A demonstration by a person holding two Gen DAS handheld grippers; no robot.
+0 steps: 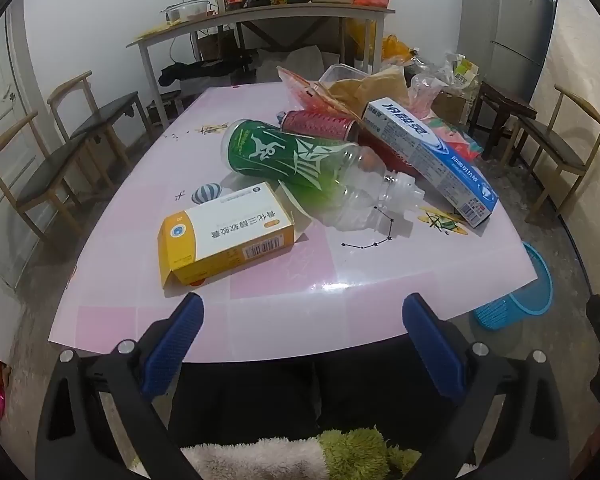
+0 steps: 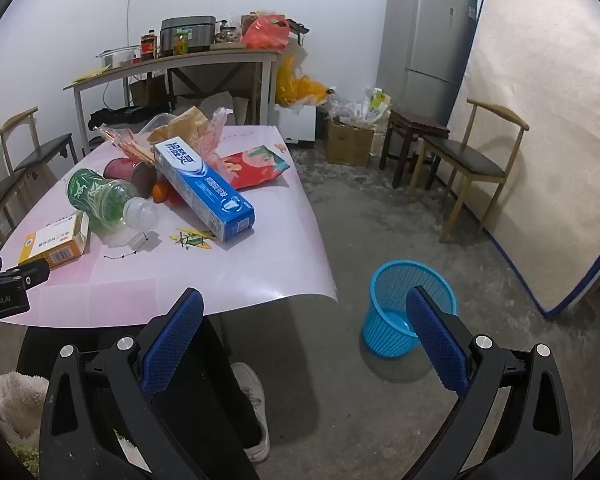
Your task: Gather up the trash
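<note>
Both hand-held grippers wide, nothing held: left hand-held gripper (image 1: 302, 330), right hand-held gripper (image 2: 304, 326). Yellow box (image 1: 224, 234) sits just ahead of left on the desk (image 1: 300, 300). I'd straddle its short sides, then carry it to the blue bin (image 2: 408, 312) under right

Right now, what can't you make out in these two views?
- Blue basket, left wrist view: mostly hidden behind the table edge.
- Blue basket bottom, right wrist view: partly covered by the right gripper finger.
- Red can: mostly hidden behind the green bottle and toothpaste box.
</note>
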